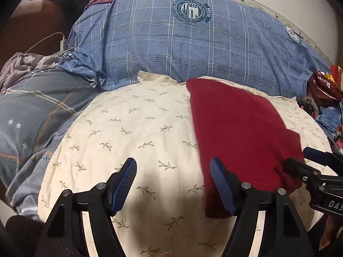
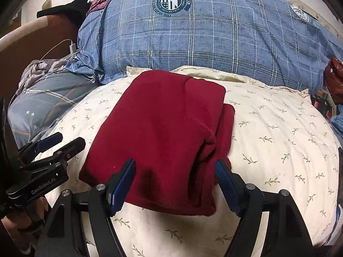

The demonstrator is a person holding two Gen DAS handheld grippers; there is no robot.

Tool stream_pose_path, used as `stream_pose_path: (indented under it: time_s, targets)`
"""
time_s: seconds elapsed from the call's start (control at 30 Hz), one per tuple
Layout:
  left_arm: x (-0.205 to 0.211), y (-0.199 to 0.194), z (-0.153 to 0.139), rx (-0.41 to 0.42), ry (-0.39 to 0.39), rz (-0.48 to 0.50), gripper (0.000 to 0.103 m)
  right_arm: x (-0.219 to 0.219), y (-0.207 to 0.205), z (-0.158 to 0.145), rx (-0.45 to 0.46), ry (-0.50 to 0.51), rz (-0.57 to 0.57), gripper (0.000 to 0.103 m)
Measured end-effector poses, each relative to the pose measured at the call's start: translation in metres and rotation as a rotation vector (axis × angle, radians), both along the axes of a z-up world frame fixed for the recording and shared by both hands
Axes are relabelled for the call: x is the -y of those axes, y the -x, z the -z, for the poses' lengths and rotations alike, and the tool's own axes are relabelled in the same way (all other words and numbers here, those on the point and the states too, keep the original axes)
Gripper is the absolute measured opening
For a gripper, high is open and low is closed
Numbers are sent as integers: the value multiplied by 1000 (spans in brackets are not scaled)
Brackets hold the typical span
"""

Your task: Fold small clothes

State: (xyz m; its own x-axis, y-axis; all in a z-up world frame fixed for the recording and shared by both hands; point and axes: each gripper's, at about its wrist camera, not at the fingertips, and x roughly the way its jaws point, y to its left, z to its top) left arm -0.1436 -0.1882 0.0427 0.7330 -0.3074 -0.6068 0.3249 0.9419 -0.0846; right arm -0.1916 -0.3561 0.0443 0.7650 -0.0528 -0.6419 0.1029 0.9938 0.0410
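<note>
Red cloth (image 2: pixel 158 128) folded, lying on cream pillow (image 2: pixel 278 141).
L gripper (image 1: pixel 173 184) w/ fingers spread wide, holding nothing, over bare pillow just left of cloth's near edge. R gripper (image 2: pixel 174 185) also spread, fingers either side of cloth's near right corner, not pinching. Folded layers stacked on cloth's right side. Blue plaid pillow (image 2: pixel 214 42) behind, grey plaid bedding (image 1: pixel 32 117) to left.
</note>
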Motion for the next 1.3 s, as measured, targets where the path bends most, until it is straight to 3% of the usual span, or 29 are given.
stream_pose_path:
  time_s: [0.4,1.3]
  targets:
    - [16,10,-37,23,-15,31,71,24,9,-22,68,-40,41,80]
    - [25,8,-41,1,-33,30,71,29,10,-20,53,-63,42,80]
